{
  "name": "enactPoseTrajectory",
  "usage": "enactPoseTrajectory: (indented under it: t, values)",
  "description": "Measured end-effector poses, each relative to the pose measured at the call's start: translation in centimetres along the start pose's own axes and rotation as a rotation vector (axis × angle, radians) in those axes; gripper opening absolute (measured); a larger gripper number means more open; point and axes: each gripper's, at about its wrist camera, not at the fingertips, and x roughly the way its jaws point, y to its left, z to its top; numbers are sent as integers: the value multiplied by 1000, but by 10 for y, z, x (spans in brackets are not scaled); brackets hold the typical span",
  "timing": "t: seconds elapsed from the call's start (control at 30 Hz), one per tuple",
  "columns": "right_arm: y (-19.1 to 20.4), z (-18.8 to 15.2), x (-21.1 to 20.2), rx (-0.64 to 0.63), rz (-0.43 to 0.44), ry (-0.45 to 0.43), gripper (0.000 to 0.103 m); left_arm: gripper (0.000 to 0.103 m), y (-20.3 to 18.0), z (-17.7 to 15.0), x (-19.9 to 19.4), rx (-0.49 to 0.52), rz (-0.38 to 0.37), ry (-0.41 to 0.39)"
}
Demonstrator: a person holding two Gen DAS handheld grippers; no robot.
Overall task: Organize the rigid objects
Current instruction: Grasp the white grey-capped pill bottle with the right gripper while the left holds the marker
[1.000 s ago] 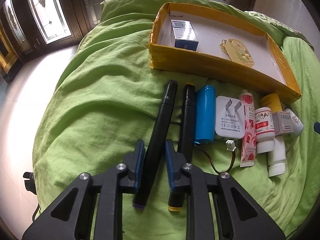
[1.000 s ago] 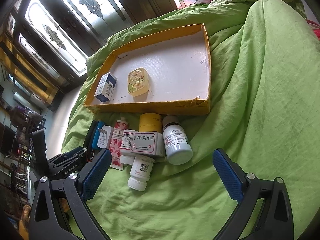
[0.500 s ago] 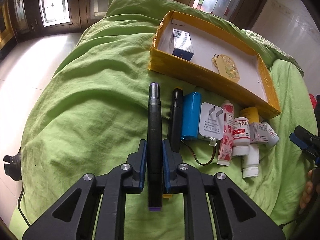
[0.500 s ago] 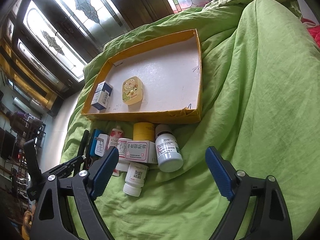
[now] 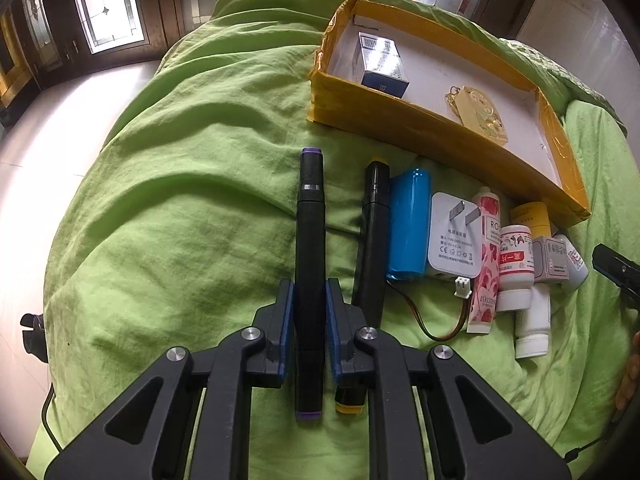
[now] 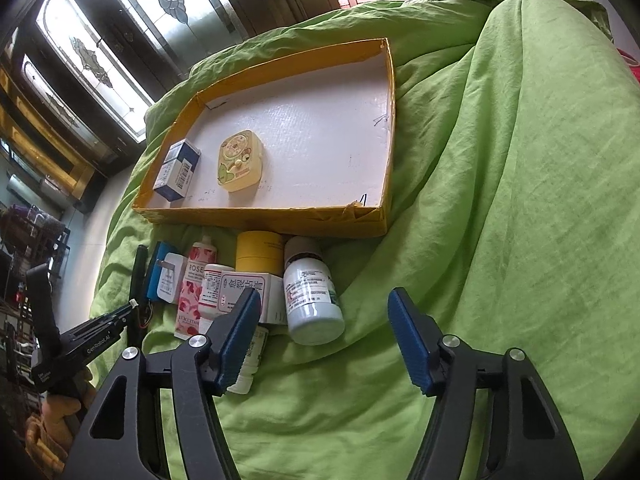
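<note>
Left gripper (image 5: 309, 312) clamps the purple-capped marker (image 5: 310, 216) mid-barrel, well short of the yellow tray (image 5: 440, 136), likely its destination. Right gripper (image 6: 324, 336) waits wide open near the tray's front wall.

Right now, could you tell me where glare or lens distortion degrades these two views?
Left wrist view: the floor at left is blown out white, the bed edges bow from fisheye, and the purple-capped marker in the left gripper stays sharp. Right wrist view: the windows glare, corners vignette dark, and the tray looks skewed.
</note>
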Motion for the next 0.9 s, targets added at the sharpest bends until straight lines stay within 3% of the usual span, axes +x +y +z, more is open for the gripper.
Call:
enactPoseTrajectory:
  t: [0.13, 0.3, 0.47, 0.77, 0.9]
  values:
    - [4, 6, 12, -11, 1, 25, 55, 13, 0, 5, 4, 8, 5, 1]
    - [10, 4, 41, -38, -12, 108, 34, 13, 0, 4, 4, 6, 2, 0]
    - [15, -1, 39, -66, -12, 119, 32, 13, -1, 3, 2, 4, -1, -6]
    - [19, -32, 37, -96, -25, 212, 31, 13, 2, 4, -1, -6, -5, -6]
    - [7, -28, 40, -30, 17, 224, 31, 13, 3, 5, 1, -11, -6, -9]
